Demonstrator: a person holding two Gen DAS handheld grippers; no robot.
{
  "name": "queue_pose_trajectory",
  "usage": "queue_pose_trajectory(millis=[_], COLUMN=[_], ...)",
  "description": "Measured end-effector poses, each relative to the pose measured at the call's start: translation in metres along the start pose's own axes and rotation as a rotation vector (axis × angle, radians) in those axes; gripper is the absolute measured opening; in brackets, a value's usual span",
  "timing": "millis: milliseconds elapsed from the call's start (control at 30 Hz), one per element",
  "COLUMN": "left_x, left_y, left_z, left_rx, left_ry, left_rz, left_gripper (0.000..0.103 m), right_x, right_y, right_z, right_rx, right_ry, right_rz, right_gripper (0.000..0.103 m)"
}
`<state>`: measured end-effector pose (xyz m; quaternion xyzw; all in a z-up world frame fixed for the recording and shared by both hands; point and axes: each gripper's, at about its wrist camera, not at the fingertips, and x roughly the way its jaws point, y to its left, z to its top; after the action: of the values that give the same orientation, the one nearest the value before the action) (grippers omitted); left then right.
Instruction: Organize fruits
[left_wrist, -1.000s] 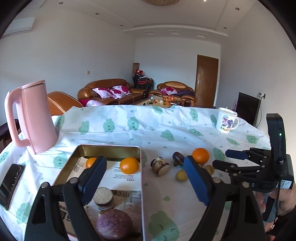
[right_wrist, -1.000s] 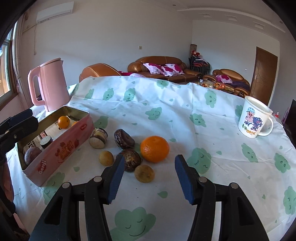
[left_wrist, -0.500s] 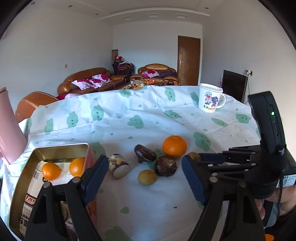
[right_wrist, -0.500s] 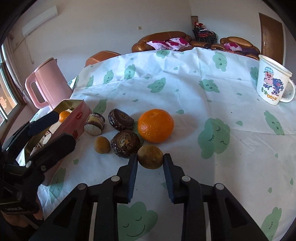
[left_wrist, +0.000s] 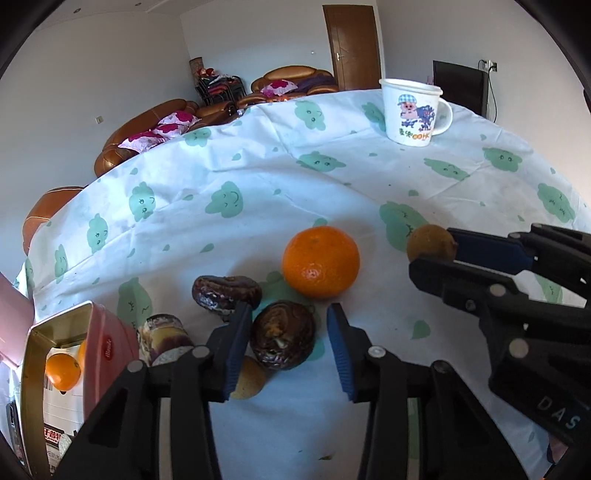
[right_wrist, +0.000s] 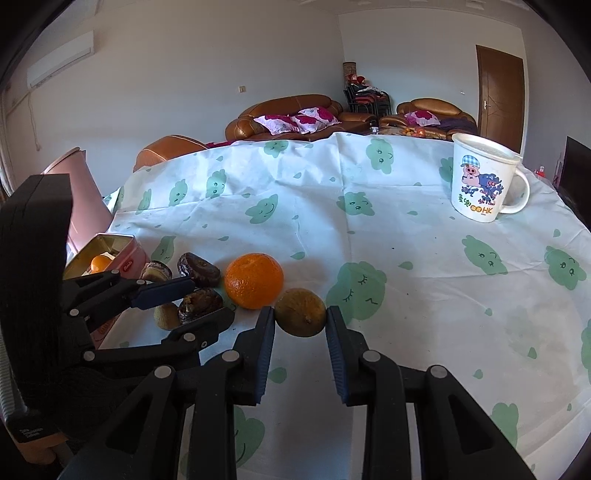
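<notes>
Right gripper (right_wrist: 300, 320) jaws pinching brownish-yellow fruit (right_wrist: 300, 312) on bench (right_wrist: 406, 295), just right of orange (right_wrist: 254, 280). Left gripper (left_wrist: 285, 334) jaws closing around dark wrinkled fruit (left_wrist: 283, 339); right pad apart from it. Tin (left_wrist: 37, 354) at left holds small oranges (left_wrist: 62, 371).

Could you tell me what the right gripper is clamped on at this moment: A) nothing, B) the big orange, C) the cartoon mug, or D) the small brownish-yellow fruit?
D: in the right wrist view the right gripper has both pads pressed on the small brownish-yellow fruit, with the big orange lying free beside it.
</notes>
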<state>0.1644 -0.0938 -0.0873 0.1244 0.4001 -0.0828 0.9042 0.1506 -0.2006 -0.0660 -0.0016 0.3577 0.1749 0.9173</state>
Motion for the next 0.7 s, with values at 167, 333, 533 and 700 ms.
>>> queue_pose_trajectory(millis=[167, 333, 533, 700], left_x=[0.000, -0.018, -0.039, -0.050], left_y=[0.008, 0.012, 0.024, 0.026], left_z=[0.001, -0.001, -0.005, -0.009], left_rx=[-0.027, -0.050, -0.111, -0.127], left_ry=[-0.007, -0.099, -0.215, -0.274], left_rz=[-0.016, -0.044, -0.068, -0.072], left_gripper=[0.036, 0.036, 0.036, 0.036], right_x=[-0.006, -0.014, -0.022, -0.028], right_y=[-0.001, 0.000, 0.003, 0.005], right_z=[-0.001, -0.003, -0.003, -0.004], right_rx=[0.003, -0.006, -0.022, -0.038], right_ry=[-0.028, -0.068, -0.114, -0.149], right_rz=[-0.006, -0.003, 0.011, 0.022], right_gripper=[0.030, 0.030, 0.030, 0.030])
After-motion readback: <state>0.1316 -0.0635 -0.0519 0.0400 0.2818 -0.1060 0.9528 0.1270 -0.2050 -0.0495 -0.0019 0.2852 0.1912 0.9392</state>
